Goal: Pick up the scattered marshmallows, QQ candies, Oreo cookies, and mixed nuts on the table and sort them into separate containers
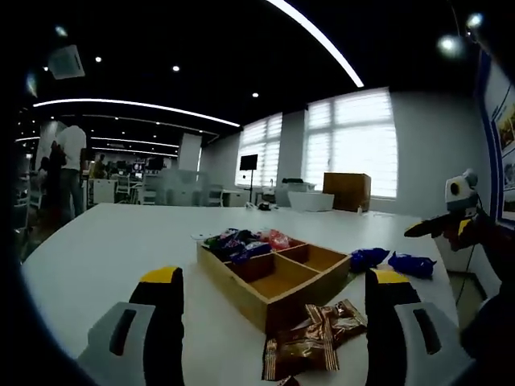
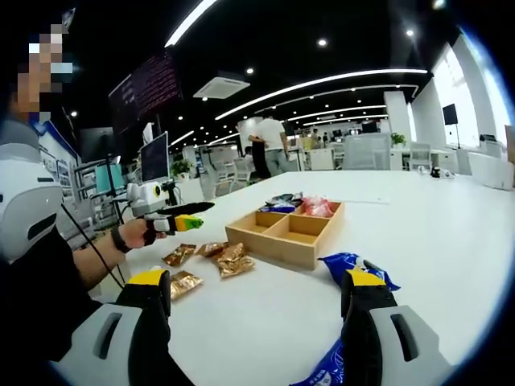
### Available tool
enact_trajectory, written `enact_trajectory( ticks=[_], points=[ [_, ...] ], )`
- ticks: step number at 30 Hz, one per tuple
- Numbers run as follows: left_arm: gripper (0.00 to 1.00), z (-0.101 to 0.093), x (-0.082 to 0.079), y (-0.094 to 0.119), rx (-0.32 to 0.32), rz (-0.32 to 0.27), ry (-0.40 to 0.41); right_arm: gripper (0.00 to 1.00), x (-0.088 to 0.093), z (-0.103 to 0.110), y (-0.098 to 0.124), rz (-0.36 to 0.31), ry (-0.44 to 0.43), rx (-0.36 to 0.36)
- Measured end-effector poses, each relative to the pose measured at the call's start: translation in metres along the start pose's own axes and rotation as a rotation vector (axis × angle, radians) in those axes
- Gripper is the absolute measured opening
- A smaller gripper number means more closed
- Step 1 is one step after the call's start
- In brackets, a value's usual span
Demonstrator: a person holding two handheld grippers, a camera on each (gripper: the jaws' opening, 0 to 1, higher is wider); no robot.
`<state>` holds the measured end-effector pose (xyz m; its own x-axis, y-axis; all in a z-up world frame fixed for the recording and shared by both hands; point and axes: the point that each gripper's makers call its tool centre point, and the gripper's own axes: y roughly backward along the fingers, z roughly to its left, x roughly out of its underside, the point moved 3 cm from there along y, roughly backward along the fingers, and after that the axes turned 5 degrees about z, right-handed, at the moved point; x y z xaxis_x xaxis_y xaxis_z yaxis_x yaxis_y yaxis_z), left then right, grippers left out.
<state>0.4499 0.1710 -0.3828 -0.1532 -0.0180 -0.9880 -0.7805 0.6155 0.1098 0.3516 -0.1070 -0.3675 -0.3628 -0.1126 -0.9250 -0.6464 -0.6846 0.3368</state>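
Wooden tray [image 1: 278,283] sits ahead of my left claw [image 1: 273,322], packets [image 1: 241,241] filling its far compartments, near ones bare. Both claws gape; blue packet [image 2: 348,265] lies by my right claw [image 2: 257,322].

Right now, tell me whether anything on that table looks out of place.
Yes. The wooden tray has snacks in its far compartments alone, while the near ones sit empty. Brown packets lie loose on the table beside it, and blue packets lie scattered off its other side, none in a compartment.
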Motion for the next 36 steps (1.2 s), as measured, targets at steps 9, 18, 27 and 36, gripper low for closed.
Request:
enact_trajectory(
  ticks=[9, 18, 27, 36],
  points=[
    [0.97, -0.007, 0.004, 0.016, 0.013, 0.018, 0.006, 0.83, -0.001, 0.0, 0.001, -0.005, -0.002, 0.002],
    [0.97, -0.018, 0.006, 0.036, 0.014, 0.042, -0.006, 0.83, -0.001, 0.003, 0.0, -0.006, 0.0, -0.004],
    [0.97, -0.026, 0.007, 0.053, 0.021, 0.069, -0.027, 0.83, -0.001, 0.005, -0.003, 0.001, 0.003, -0.014],
    [0.97, -0.029, 0.013, 0.063, 0.012, 0.129, -0.039, 0.83, -0.001, 0.004, 0.0, -0.006, 0.001, -0.006]
  ],
)
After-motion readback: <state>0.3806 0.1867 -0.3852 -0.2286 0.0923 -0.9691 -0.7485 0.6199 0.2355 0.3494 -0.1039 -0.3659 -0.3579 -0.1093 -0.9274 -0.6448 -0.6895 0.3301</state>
